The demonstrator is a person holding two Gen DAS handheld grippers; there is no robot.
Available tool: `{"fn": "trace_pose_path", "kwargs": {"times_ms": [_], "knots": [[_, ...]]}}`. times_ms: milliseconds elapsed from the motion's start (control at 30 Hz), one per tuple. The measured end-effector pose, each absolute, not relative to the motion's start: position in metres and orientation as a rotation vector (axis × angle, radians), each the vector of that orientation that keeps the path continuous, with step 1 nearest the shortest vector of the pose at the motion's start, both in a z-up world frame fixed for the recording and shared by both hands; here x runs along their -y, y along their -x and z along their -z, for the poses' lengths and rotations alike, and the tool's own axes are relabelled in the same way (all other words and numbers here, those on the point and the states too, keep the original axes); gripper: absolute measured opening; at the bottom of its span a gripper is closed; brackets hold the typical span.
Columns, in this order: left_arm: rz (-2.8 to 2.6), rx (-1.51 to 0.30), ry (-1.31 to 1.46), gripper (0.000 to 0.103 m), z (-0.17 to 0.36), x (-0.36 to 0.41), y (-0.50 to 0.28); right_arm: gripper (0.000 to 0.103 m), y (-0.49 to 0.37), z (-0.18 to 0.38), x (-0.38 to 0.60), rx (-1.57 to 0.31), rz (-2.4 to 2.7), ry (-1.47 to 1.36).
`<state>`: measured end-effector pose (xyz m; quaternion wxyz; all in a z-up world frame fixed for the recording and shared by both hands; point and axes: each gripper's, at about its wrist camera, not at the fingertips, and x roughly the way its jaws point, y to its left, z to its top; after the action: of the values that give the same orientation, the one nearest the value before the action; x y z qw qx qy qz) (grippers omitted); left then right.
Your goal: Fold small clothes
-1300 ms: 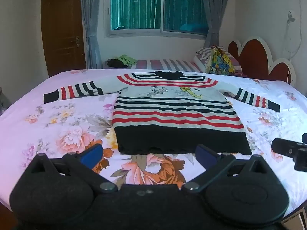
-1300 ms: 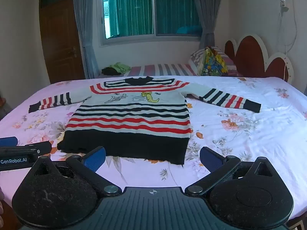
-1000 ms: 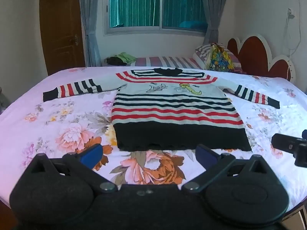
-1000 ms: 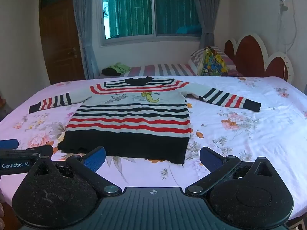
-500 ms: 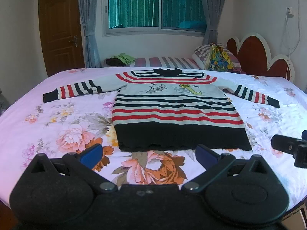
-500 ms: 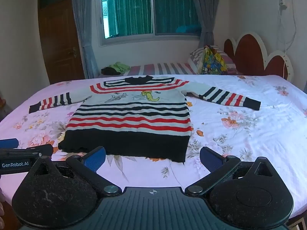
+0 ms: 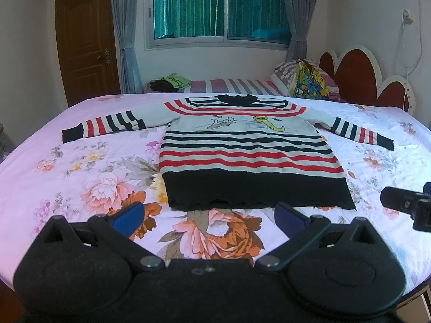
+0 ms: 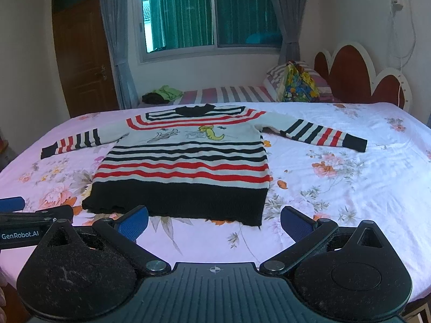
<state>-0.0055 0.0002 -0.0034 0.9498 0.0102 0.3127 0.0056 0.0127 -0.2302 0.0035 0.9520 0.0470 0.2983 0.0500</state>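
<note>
The striped sweater [image 7: 250,148] lies flat and face up on the floral bedsheet [image 7: 89,177], collar toward the far side, black hem nearest the cameras, both sleeves spread out to either side; no fold is yet made. The left sleeve [image 7: 107,125] reaches well toward the left edge of the bed, and the right sleeve [image 8: 323,134] slopes down toward the right side, its cuff lying short of that edge. The left gripper [image 7: 208,216] hovers just short of the hem with jaws spread wide and nothing between them; the right gripper [image 8: 214,222] stands likewise, wide open and empty, near the hem's right corner. Risks, as judged: the knit looks thick and loose, so a pinch may take only the top layer, or catch the sheet beneath and drag it up with the garment; a one-sided lift would skew the stripes and leave an uneven fold. The two tools sit close together at the near edge, so crossing inward could bring them into contact. Open sheet lies on both sides of the body and beyond the right sleeve, giving fair room; the near bed edge lies directly under the grippers.
</note>
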Motion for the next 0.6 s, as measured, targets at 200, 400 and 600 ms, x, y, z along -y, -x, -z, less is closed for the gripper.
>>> {"fn": "trace_pose_path", "kwargs": {"times_ms": [200, 400, 600], "knots": [[-0.01, -0.636, -0.025, 0.102, 0.0037, 0.001, 0.0056, 0.103, -0.0129, -0.0029, 0.2308, -0.608, -0.102, -0.098], [-0.005, -0.632, -0.033, 0.102, 0.0025, 0.0052, 0.0052, 0.103, -0.0117, -0.0032, 0.2333, -0.604, -0.1, -0.106], [-0.002, -0.635, -0.036, 0.102, 0.0031, 0.006, 0.005, 0.103, -0.0108, -0.0033, 0.2333, -0.608, -0.097, -0.11]]}}
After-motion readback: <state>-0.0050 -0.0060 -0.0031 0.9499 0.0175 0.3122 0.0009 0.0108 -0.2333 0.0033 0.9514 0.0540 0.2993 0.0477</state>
